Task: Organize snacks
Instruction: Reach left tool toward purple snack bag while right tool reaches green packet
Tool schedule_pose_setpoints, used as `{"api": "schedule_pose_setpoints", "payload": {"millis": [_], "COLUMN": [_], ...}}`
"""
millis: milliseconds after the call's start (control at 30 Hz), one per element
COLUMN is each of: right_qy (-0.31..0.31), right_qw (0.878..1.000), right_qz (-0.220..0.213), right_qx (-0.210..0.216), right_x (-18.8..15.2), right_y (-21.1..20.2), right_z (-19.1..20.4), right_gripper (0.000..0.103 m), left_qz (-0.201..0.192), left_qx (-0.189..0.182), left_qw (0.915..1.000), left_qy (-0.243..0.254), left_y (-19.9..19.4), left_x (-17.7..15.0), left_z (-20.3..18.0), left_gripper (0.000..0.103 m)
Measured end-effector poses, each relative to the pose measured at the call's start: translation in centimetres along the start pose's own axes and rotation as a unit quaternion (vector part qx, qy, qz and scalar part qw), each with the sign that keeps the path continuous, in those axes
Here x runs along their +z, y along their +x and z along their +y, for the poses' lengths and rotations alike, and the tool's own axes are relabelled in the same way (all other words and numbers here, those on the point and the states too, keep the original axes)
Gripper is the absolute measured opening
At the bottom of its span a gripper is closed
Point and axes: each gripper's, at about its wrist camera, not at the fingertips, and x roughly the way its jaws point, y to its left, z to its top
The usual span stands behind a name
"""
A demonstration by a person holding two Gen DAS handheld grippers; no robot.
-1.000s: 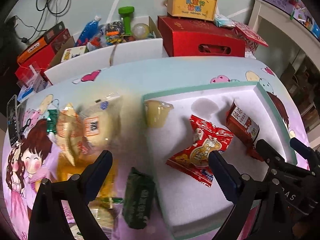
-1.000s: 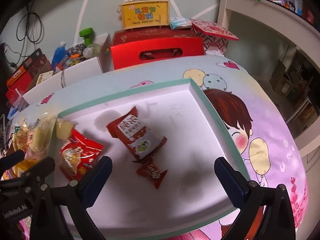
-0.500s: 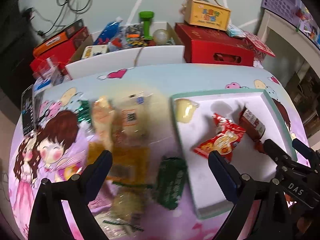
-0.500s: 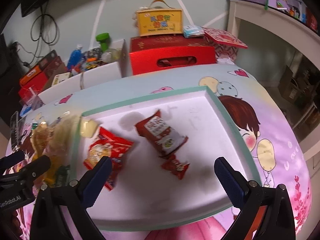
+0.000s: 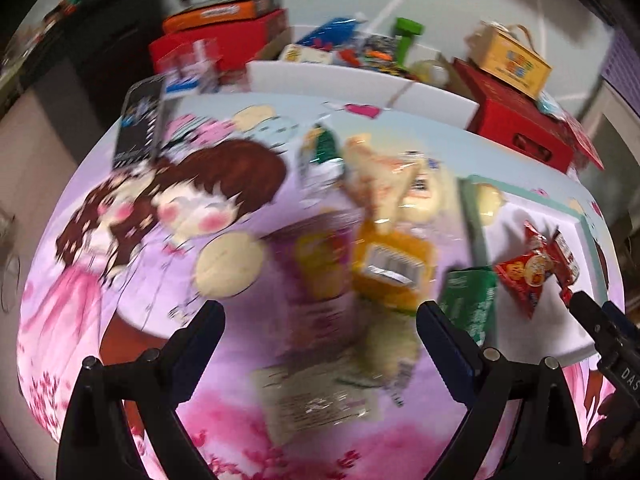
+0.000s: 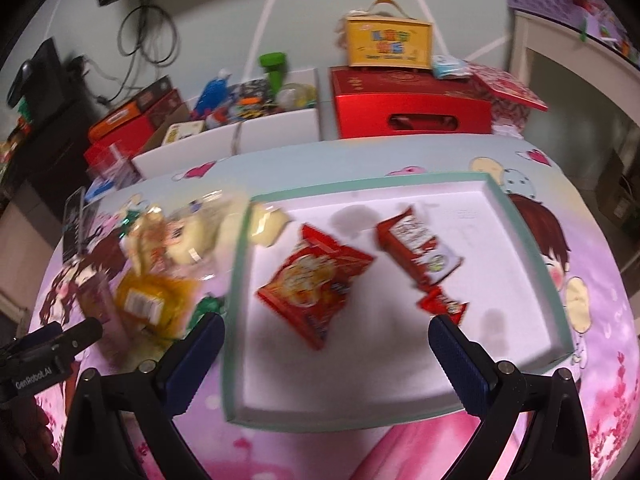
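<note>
A white tray with a teal rim (image 6: 554,276) holds a red crinkled snack bag (image 6: 316,284), a dark red wrapped bar (image 6: 420,246), a small red packet (image 6: 442,306) and a pale jelly cup (image 6: 266,224). Left of the tray lies a blurred pile of snacks: an orange-yellow bag (image 5: 394,266), pale bread packs (image 5: 384,184), a green packet (image 5: 470,304) against the tray's left rim (image 5: 474,216). My left gripper (image 5: 320,340) hangs open above the pile, holding nothing. My right gripper (image 6: 326,352) hovers open over the tray's near half, empty.
At the table's far edge stand a white box (image 6: 240,136) of mixed items, a red carton (image 6: 412,106) with a yellow gift box (image 6: 390,42) on top, and red-orange boxes (image 5: 224,28) at the left. A phone (image 5: 140,122) lies at the far left.
The left wrist view has swung left, from over the tray's left edge to above the loose snack pile. The right wrist view drew back and left. Both grippers stayed open.
</note>
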Motion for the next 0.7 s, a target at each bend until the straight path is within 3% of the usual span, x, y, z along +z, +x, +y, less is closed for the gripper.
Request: {"api": "schedule_pose_setpoints", "payload": {"millis": [333,600,700], "right_qy": [-0.022,-0.014,0.001], "right_qw": [0.999,0.995,0.992], "right_qz": [0.016,0.038,0.047], "right_qx": [0.047,0.090,0.114], "right_x": [-2.0,-2.9,-3.2], "right_y": [-0.2,0.4,0.7], "right_z": [4.0,6.2,6.8], "right_gripper": [0.103,0.103,0.103], "left_qz": [0.025,0.026,0.017], "left_qx": [0.000,-0.003,-0.003], "left_qw": [0.9989,0.9980,0.9961], "left_qy": [-0.039,-0.057,-0.087], "left_y": [0.7,0.6,0.5], "left_x": [-2.3,-3.2,-2.9], "left_z": [3.1,4.9,6.1], "left_gripper": [0.097,0.097,0.097]}}
